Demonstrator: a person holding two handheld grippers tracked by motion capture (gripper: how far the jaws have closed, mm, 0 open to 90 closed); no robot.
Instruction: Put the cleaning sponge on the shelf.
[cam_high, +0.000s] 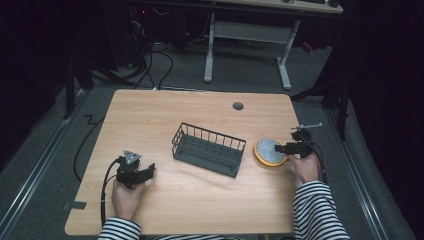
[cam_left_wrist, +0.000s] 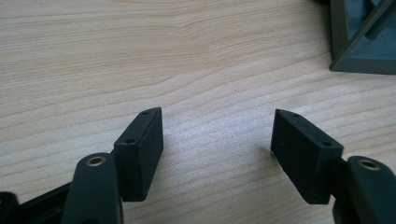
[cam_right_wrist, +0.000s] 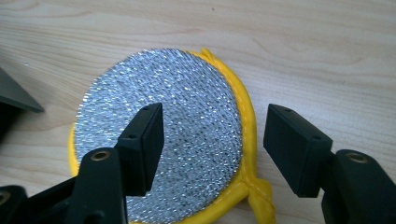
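Wooden table (cam_high: 200, 200) — unlabelled scrubber (cam_right_wrist: 163, 135) beneath released right tool (cam_right_wrist: 212, 140) — left tool (cam_left_wrist: 217, 144) released.

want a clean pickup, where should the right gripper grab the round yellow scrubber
The scrubber lies flat, silver face up. Bring the right gripper down from above, open jaws straddling its yellow rim, and pinch that edge; the flat face offers no hold.
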